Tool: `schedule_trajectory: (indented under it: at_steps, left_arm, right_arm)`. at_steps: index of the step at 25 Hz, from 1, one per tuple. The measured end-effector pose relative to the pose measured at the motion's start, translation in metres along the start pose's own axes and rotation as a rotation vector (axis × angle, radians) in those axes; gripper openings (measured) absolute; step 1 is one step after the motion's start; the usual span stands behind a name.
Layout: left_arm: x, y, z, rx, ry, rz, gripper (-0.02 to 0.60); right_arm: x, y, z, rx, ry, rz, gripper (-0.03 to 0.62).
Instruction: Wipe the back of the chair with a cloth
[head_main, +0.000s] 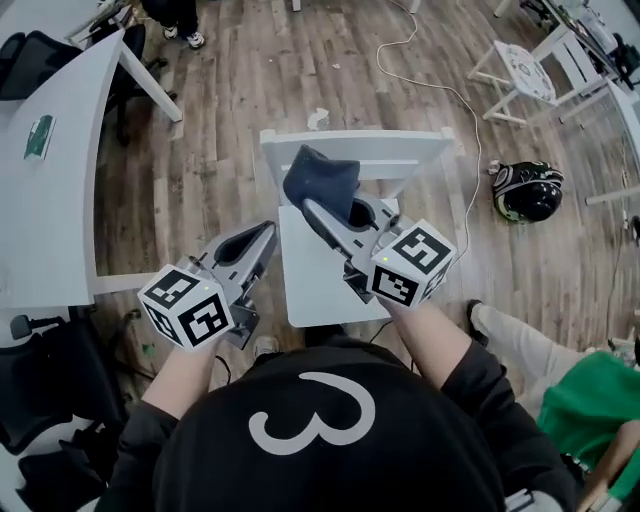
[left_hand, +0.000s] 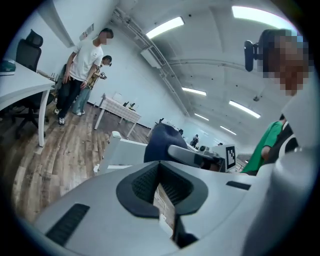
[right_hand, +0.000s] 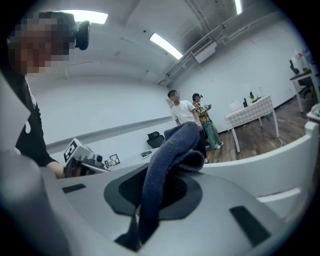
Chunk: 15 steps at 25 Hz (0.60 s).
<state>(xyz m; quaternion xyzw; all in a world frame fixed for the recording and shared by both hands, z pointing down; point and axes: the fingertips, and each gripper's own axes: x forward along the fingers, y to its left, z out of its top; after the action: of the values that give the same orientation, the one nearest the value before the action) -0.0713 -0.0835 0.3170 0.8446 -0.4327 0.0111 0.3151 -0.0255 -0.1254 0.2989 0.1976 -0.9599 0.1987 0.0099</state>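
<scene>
The right gripper (head_main: 322, 212) is clamped on the dark blue cloth (head_main: 320, 178), which bunches beyond the fingertips, against the top rail of the white chair (head_main: 400, 148). Only the right gripper view shows the cloth (right_hand: 170, 165) running down between the jaws. The left gripper (head_main: 262, 238) hangs left of the chair's seat. Its own view shows its jaws drawn together on nothing, with a thin slit between them.

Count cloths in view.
1. A dark blue cloth is clamped in the right gripper, at the white chair's back. The left gripper holds none; others may be hidden.
</scene>
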Motion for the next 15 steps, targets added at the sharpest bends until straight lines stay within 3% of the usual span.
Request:
schedule_trajectory:
  at_steps: [9,15]
  left_arm:
    - [-0.003,0.018,-0.007,-0.049,-0.043,0.108,0.014]
    - [-0.019,0.028,-0.015,-0.09,-0.061,0.18,0.014]
  right_arm:
    - [0.057,-0.041,-0.028,-0.124,0.065,-0.009,0.051]
    - [0.082,-0.066,-0.06,-0.185,0.152,-0.079,0.049]
